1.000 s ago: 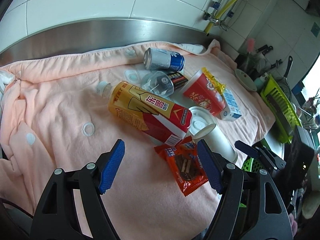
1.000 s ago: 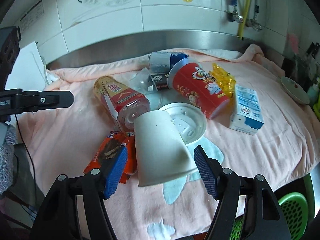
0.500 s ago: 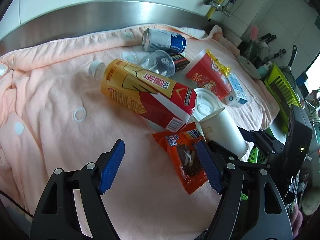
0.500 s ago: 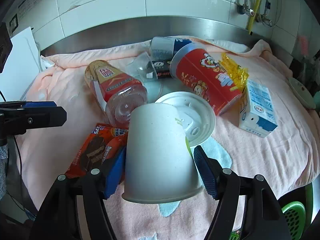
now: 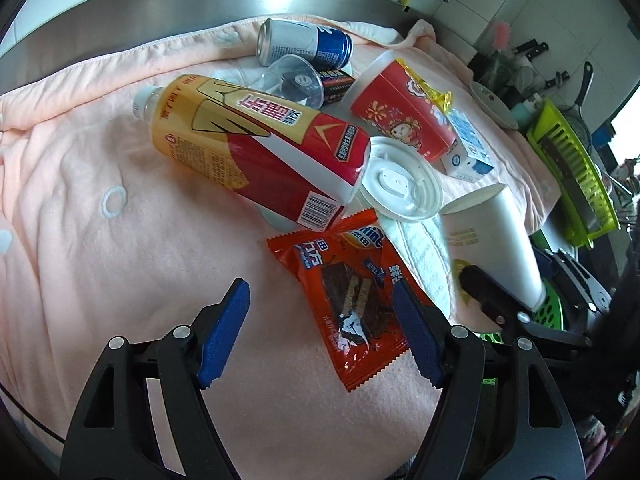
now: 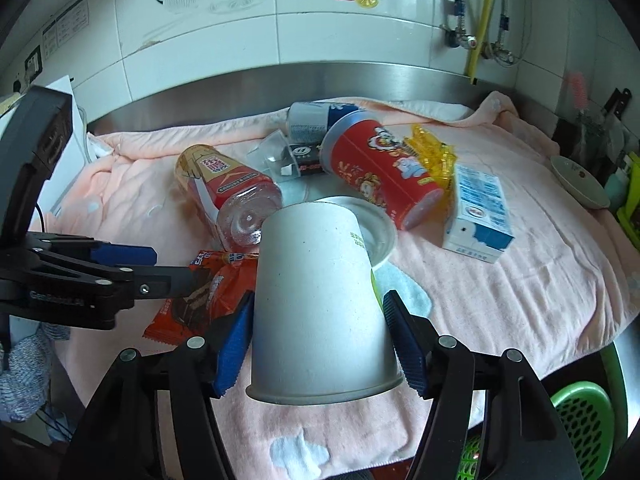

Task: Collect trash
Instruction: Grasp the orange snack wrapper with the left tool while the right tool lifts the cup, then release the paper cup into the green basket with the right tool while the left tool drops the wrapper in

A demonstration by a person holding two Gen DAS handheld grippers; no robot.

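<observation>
Trash lies on a pink towel (image 5: pixel 100 208). My right gripper (image 6: pixel 322 344) has its blue pads on both sides of a white paper cup (image 6: pixel 320 304) and grips it, tilted up off the towel; the cup also shows in the left wrist view (image 5: pixel 492 248). My left gripper (image 5: pixel 320 336) is open, low over an orange wafer wrapper (image 5: pixel 348 292), which lies between its fingers. Beyond lie a yellow-red drink bottle (image 5: pixel 256 148), a white lid (image 5: pixel 400 184), a red snack cup (image 5: pixel 404 116), a milk carton (image 6: pixel 480 212) and a blue can (image 5: pixel 300 44).
A steel backsplash and tiled wall stand behind the towel. A green basket (image 6: pixel 576 428) sits below the counter edge at the right. A green dish rack (image 5: pixel 572 164) and a small dish (image 6: pixel 580 180) are to the right.
My right gripper moved in around the paper cup, closed on it and tilted it up. My left gripper moved forward and down over the orange wrapper, staying open.
</observation>
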